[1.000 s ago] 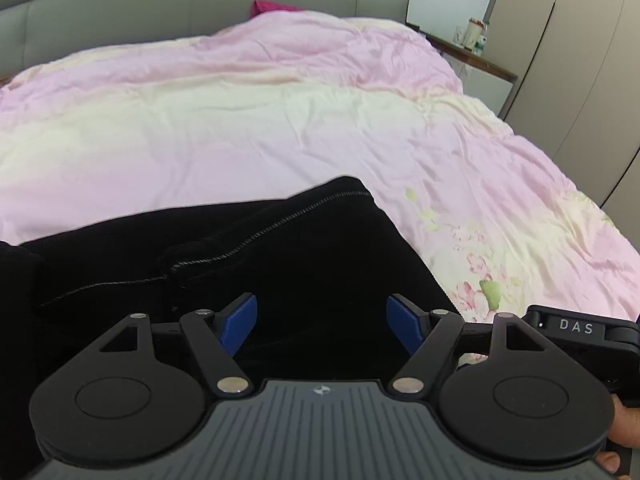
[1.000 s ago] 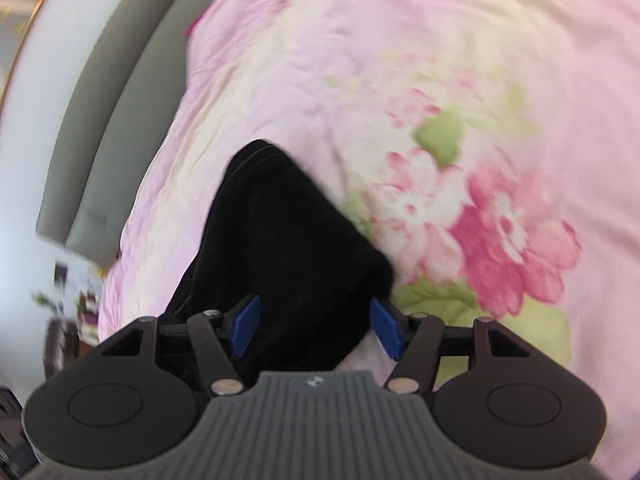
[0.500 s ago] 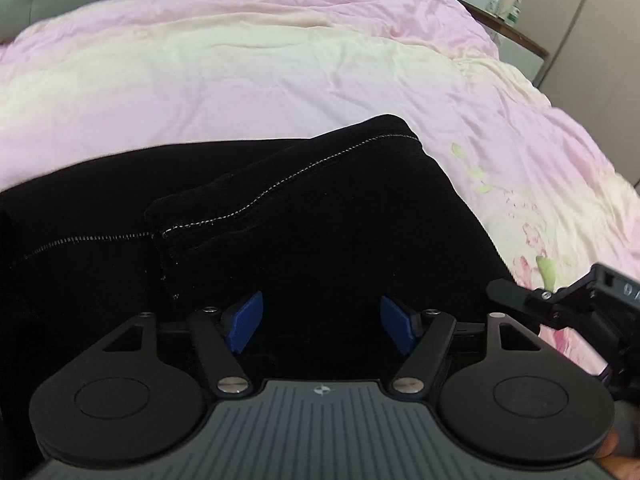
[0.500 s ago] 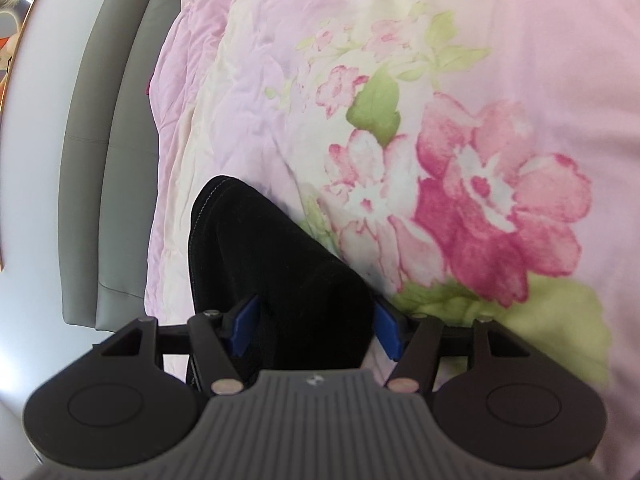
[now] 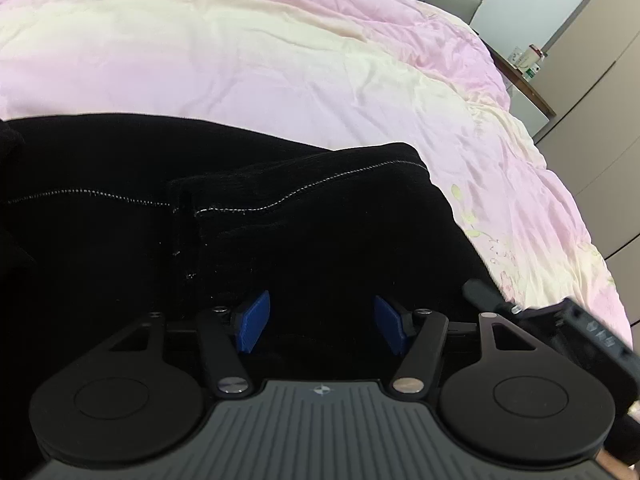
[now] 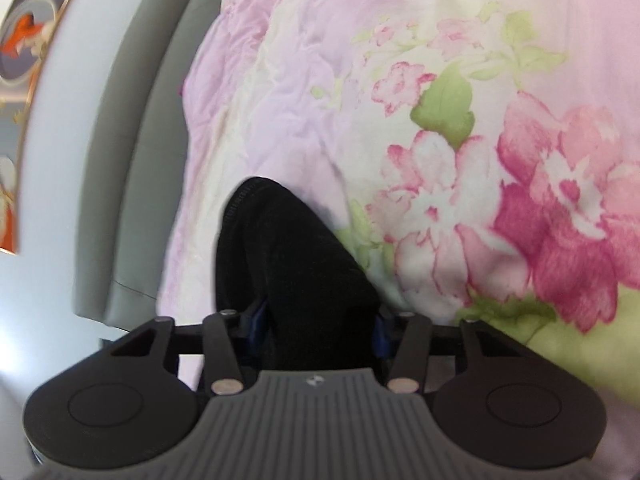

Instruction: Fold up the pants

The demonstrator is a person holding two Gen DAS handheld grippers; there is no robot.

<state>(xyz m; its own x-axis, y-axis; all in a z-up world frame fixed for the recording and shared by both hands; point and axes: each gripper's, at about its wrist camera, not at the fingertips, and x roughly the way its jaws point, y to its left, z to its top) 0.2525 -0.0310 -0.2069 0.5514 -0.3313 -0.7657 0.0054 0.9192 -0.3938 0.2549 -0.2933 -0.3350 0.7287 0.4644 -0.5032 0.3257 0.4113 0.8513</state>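
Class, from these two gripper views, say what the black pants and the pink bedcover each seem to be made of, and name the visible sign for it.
Black pants: probably a thick, napped fabric such as velvet or corduroy; matte, fuzzy surface, pale contrast stitching along the seams.
Pink bedcover: likely a smooth, thin woven cloth, perhaps satin-finished cotton or polyester; soft sheen, fine crinkles, and a printed flower pattern.

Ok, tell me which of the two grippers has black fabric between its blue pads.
The right gripper: the black pants fill the gap between its pads. The left gripper is open above the pants, pads apart.
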